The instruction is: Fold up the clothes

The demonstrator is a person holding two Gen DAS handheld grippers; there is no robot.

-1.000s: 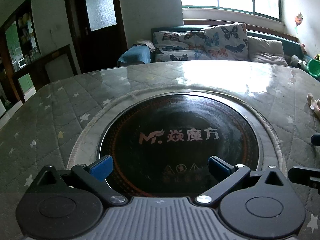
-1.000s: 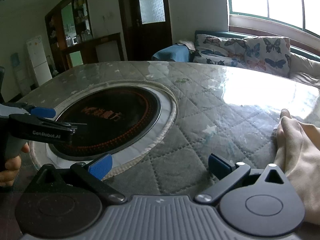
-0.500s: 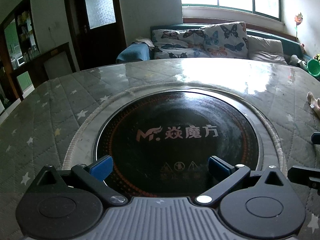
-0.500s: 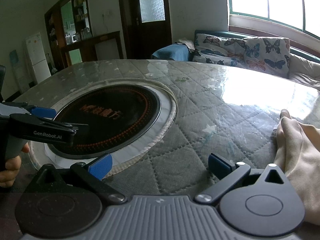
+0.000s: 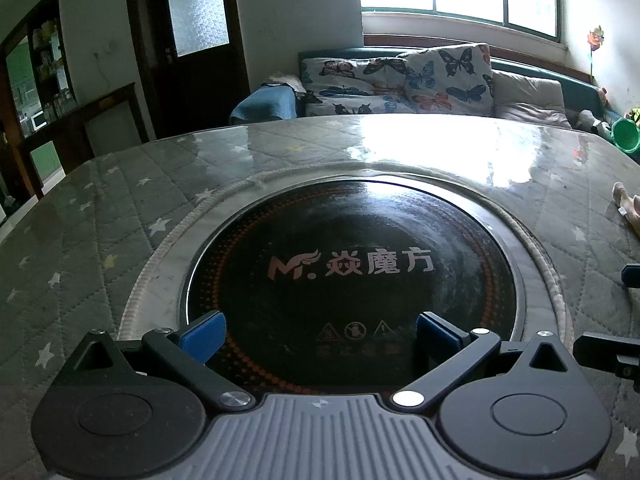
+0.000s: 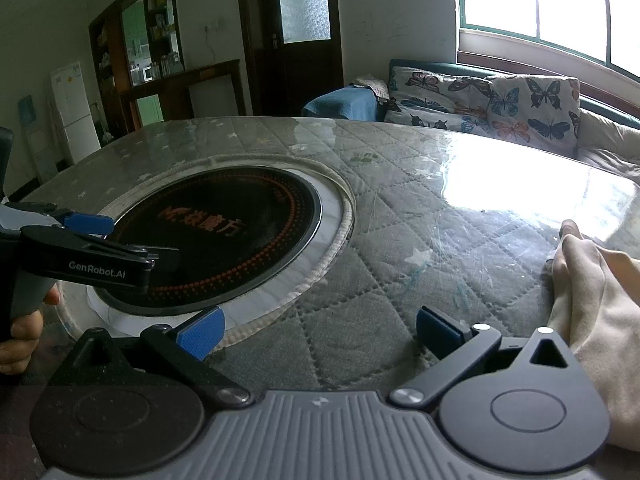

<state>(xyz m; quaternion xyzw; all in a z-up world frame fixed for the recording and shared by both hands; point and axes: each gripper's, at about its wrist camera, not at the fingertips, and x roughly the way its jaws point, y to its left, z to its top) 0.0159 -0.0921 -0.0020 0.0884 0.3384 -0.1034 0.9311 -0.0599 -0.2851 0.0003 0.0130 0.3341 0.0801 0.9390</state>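
Observation:
A beige garment (image 6: 596, 300) lies bunched on the table at the right edge of the right wrist view; a small part of it shows at the far right of the left wrist view (image 5: 626, 206). My right gripper (image 6: 320, 330) is open and empty, low over the quilted cover, just left of the garment. My left gripper (image 5: 320, 332) is open and empty over the near edge of the black round cooktop (image 5: 352, 272). The left gripper also shows from the side in the right wrist view (image 6: 96, 248), held by a hand.
The round table (image 6: 400, 184) has a grey quilted star cover under a glossy sheet. The cooktop (image 6: 224, 236) is sunk in its middle. A sofa with butterfly cushions (image 5: 400, 80) stands behind, below a window. A dark door and cabinets are at the back left.
Both grippers have shifted only slightly; the views have drifted a little. Both stay open and the garment has not moved.

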